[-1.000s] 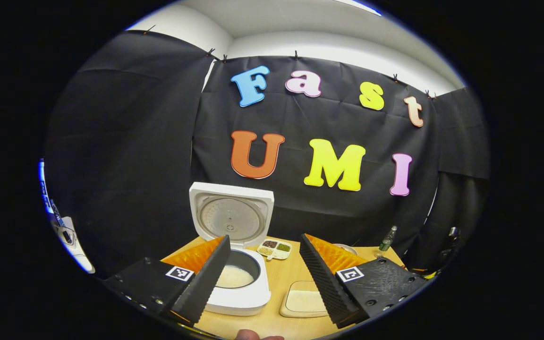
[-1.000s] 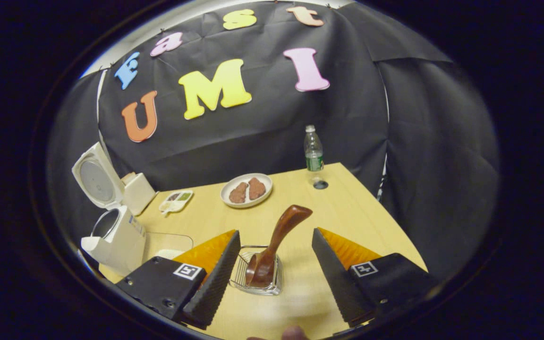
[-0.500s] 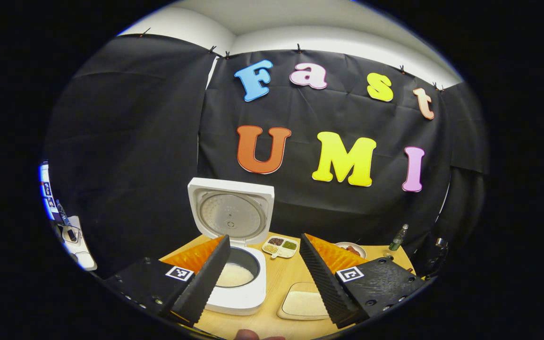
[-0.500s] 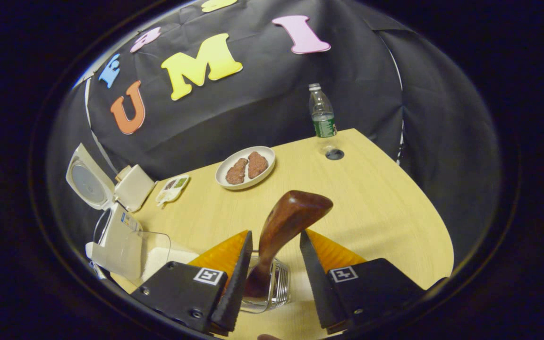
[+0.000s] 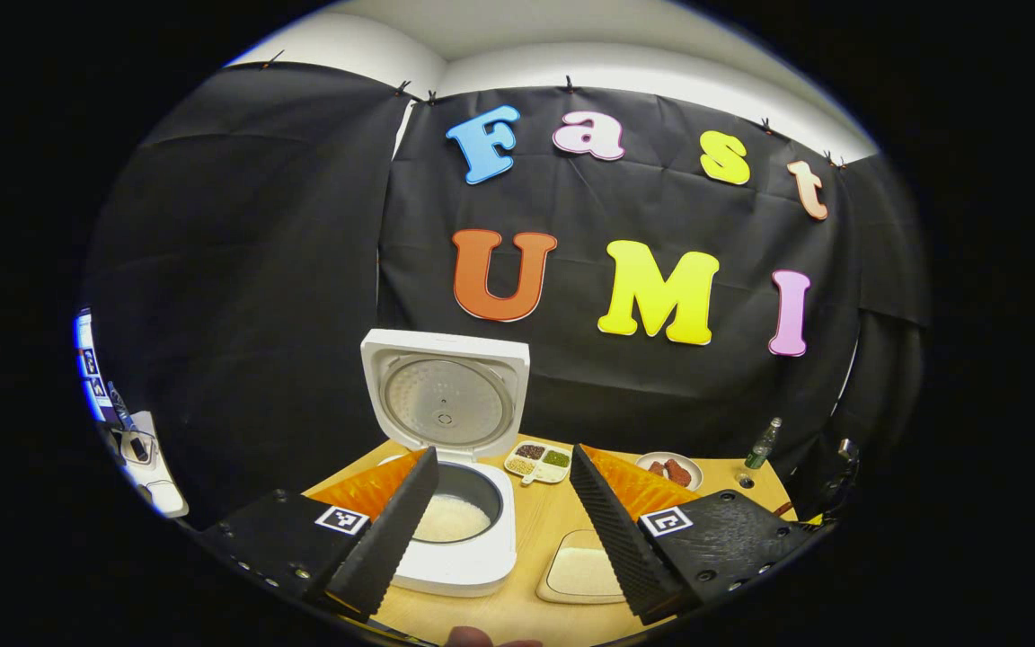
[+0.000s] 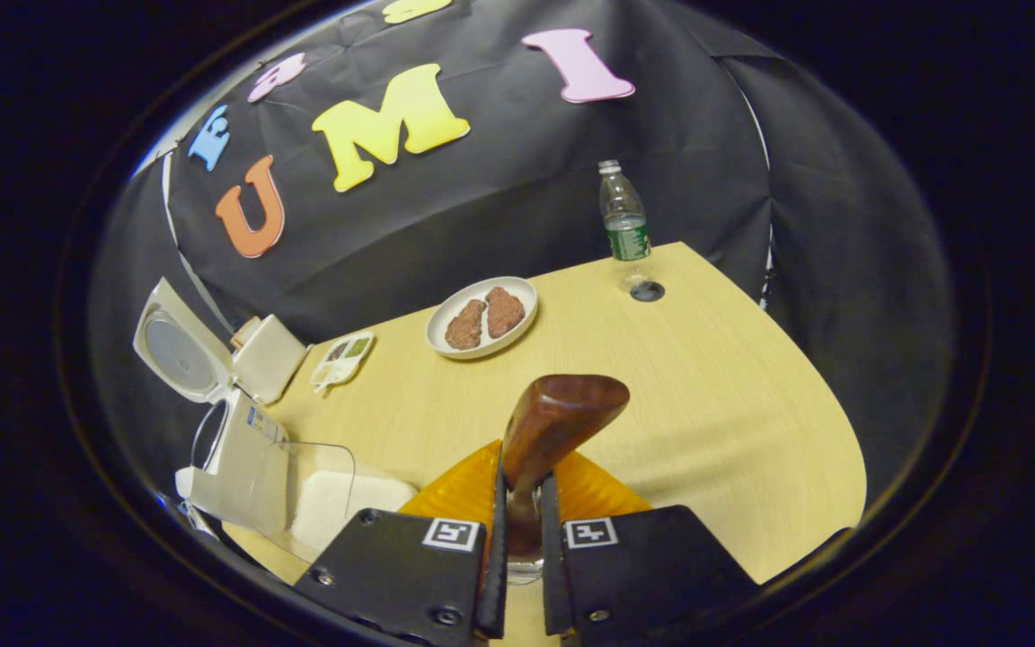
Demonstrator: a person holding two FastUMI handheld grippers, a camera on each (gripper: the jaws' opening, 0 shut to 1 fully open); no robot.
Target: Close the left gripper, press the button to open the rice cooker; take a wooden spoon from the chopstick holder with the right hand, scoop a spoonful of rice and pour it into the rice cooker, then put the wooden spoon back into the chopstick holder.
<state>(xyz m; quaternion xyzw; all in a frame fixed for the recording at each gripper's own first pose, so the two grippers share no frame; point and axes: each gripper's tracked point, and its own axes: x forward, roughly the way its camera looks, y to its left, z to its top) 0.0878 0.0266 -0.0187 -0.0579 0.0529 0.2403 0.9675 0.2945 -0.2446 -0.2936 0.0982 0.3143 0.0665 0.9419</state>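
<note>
Right gripper [image 6: 517,539]: 2 fingers clamped on spoon [image 6: 546,440] handle; I'd lift straight up, clearing the holder [image 6: 522,566]. Left gripper [image 5: 504,530]: fingers apart.

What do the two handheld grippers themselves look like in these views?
The left gripper and the right gripper match: each has two wedge-shaped fingers on flat black blocks, each block bearing a small square black-and-white marker and screw heads. The left gripper's finger faces are ribbed.
</note>
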